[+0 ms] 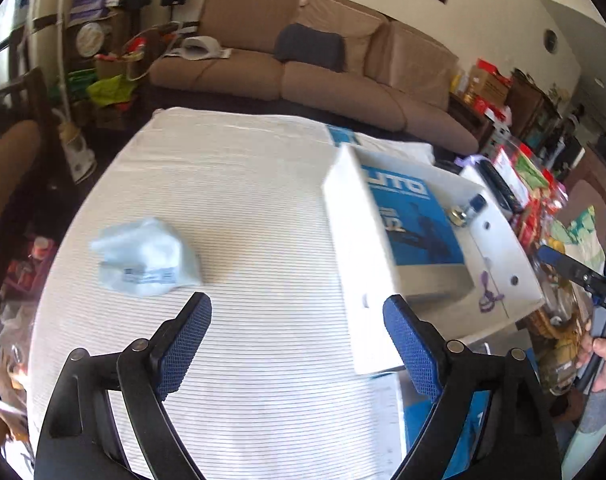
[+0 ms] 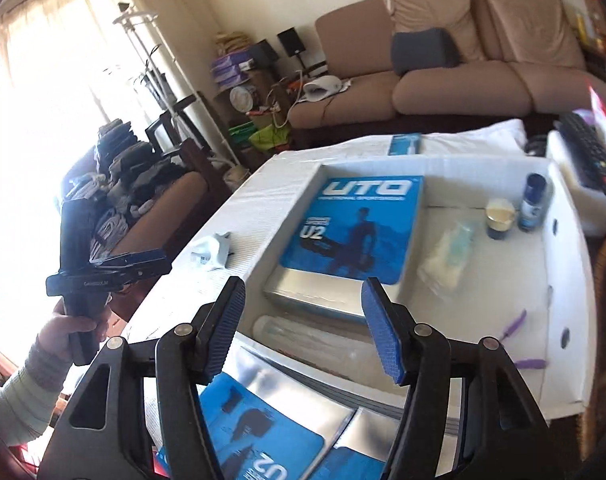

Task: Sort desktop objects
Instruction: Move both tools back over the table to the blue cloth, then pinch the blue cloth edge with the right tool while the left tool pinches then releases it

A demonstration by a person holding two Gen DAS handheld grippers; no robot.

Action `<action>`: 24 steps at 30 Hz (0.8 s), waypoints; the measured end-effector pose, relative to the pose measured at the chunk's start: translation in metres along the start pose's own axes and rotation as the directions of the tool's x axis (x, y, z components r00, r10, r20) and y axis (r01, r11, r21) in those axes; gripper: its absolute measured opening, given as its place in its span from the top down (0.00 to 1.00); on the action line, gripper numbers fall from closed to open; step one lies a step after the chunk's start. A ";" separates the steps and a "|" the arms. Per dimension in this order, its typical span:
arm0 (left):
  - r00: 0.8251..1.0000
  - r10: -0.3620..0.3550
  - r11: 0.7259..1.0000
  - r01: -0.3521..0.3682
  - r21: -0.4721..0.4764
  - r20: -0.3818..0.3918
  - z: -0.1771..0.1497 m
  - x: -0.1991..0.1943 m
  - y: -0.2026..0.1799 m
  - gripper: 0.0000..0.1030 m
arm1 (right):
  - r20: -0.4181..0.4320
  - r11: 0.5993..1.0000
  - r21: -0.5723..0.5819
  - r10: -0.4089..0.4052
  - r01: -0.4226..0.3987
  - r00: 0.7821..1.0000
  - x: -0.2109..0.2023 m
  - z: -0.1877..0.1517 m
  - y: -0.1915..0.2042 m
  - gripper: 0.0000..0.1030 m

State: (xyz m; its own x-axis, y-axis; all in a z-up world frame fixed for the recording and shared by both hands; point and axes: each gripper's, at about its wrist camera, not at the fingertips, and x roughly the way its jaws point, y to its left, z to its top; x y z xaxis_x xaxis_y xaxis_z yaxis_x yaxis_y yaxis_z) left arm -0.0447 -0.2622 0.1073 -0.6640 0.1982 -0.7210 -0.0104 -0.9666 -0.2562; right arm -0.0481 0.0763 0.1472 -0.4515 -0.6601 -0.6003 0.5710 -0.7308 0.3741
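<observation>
White tissue packet (image 1: 145, 256) sits alone on the striped cloth (image 1: 243, 360), well apart from the tray (image 1: 499, 248). Your left gripper (image 1: 297, 340) is wide open and empty; lower it squarely over the packet. Right gripper (image 2: 303, 328), also open and empty, hovers over the tray.

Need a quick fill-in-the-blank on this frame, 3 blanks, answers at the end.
1. The blue UTO box lies inside the white ____.
2. Both the left gripper and the right gripper have their jaws ____.
3. The small bottle beside the round jar has a dark ____ cap.

Missing words: tray; open; blue
</observation>
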 end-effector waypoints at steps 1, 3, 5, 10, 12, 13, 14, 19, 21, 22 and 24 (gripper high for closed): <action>1.000 0.023 0.999 -0.023 -0.026 0.013 0.000 -0.001 0.020 0.13 | -0.015 1.000 -0.018 0.011 -0.012 1.000 0.012 0.006 0.015 0.42; 0.998 0.059 0.995 -0.057 -0.079 0.025 -0.001 0.000 0.059 0.13 | -0.038 0.997 -0.051 0.048 -0.050 0.998 0.038 0.018 0.048 0.42; 0.997 0.081 0.989 -0.078 -0.127 0.019 -0.003 0.008 0.094 0.13 | -0.066 0.993 -0.075 0.089 -0.094 0.994 0.066 0.027 0.080 0.42; 0.993 0.106 0.983 -0.111 -0.147 -0.041 -0.002 0.041 0.157 0.13 | -0.153 0.980 -0.056 0.182 -0.192 0.971 0.157 0.035 0.142 0.42; 0.992 0.109 0.984 -0.117 -0.137 -0.063 0.000 0.056 0.172 0.13 | -0.188 0.979 -0.045 0.185 -0.197 0.965 0.197 0.032 0.159 0.42; 0.992 0.100 0.984 -0.109 -0.138 -0.073 0.000 0.064 0.179 0.13 | -0.208 0.980 -0.033 0.183 -0.194 0.961 0.219 0.030 0.165 0.42; 0.992 0.092 0.985 -0.103 -0.140 -0.081 0.000 0.070 0.183 0.13 | -0.226 0.981 -0.015 0.183 -0.191 0.957 0.240 0.027 0.169 0.42; 0.990 0.094 0.990 -0.104 -0.095 -0.107 0.002 0.103 0.194 0.13 | -0.301 0.987 0.088 0.155 -0.134 0.941 0.330 0.005 0.162 0.43; 0.990 0.087 0.992 -0.096 -0.084 -0.106 0.003 0.111 0.196 0.13 | -0.317 0.989 0.112 0.127 -0.096 0.940 0.353 -0.002 0.155 0.43; 0.991 0.088 0.992 -0.096 -0.079 -0.105 0.003 0.114 0.196 0.13 | -0.324 0.990 0.114 0.111 -0.078 0.940 0.362 -0.005 0.152 0.43; 0.990 0.090 0.993 -0.098 -0.070 -0.105 0.003 0.119 0.198 0.13 | -0.332 0.991 0.124 0.095 -0.057 0.939 0.376 -0.010 0.146 0.50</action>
State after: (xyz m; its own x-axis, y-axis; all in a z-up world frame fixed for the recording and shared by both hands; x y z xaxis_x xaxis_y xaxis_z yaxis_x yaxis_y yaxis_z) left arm -0.1281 -0.4304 -0.0272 -0.5803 0.1263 -0.8046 0.1069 -0.9675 -0.2290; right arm -0.1280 -0.2767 -0.0312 -0.1418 -0.6315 -0.7623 0.5066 -0.7079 0.4922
